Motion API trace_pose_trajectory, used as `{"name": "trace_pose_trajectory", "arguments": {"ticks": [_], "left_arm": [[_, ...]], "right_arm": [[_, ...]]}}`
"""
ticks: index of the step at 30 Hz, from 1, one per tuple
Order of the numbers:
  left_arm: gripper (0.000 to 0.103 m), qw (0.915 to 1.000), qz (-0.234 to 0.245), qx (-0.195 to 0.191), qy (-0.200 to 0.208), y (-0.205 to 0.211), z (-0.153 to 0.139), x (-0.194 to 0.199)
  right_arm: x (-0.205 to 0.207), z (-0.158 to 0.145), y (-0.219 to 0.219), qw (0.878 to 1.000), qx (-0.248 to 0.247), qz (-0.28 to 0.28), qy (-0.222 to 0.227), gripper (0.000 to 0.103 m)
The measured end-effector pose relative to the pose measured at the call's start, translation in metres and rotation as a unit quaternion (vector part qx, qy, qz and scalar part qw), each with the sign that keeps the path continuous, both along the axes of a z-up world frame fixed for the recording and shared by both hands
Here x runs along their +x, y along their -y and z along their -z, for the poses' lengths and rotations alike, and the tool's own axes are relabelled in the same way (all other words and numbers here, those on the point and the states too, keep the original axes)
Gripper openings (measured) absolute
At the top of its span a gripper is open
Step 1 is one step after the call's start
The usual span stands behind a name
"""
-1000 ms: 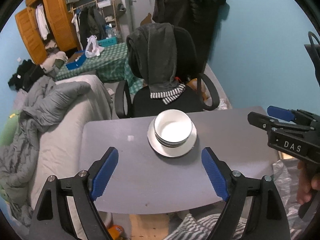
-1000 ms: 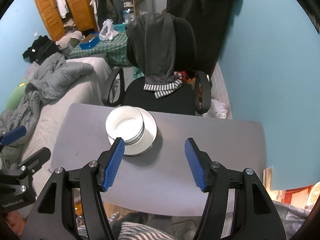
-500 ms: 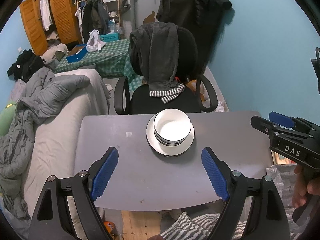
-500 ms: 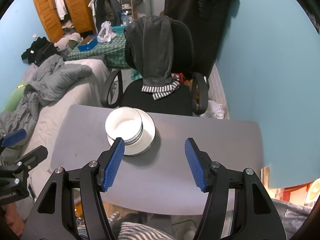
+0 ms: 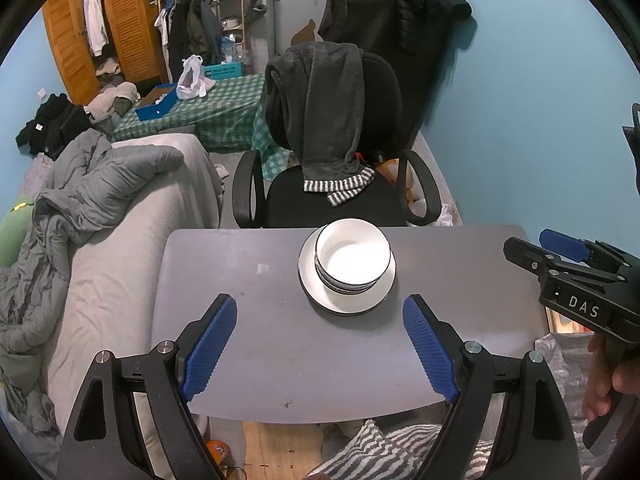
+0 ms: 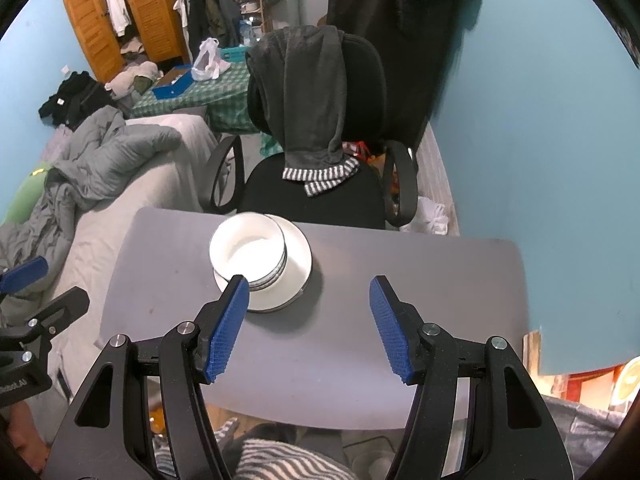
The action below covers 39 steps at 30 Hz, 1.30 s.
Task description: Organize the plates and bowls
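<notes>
- The left gripper hangs above the near half of the table, jaws spread wide with nothing between the blue pads.
- The right gripper also stands with its jaws apart and empty; in its own view its left pad overlaps the near rim of the stack, though whether it touches cannot be told.
- A stack of bowls sits upright, mouths facing up, on a stack of plates lying flat; being round, neither has a long axis.
- The stack stands toward the far edge of the table, a little off centre, just in front of the chair.
- The table is a grey, matt top with rounded corners and a few small specks on it.
- Beyond it an office chair faces the table, a dark garment draped over its back.
- To the left lies a bed with a grey quilt; further back stand a checked cloth and a wooden wardrobe.
- The walls are light blue; dark coats hang on the far wall.
- A hand grips the right tool's handle at the left view's edge.
</notes>
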<state>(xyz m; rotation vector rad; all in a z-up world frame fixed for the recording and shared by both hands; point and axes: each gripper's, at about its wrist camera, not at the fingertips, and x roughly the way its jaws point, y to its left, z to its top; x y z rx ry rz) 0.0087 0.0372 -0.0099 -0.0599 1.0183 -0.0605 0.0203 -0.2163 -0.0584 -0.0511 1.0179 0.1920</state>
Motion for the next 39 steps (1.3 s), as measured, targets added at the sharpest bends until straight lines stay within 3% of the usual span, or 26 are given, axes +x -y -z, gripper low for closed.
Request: {"name": "trace_pose_trajectory", "arguments": {"ticks": [39], "left_arm": [[0.086,0.9999,0.006,-0.001,-0.014,-0.005,0.005,0.0]], "right_arm": [[-0.001,0.004,-0.017,1.0,-0.011,-0.009,-0.011,0.062]]}}
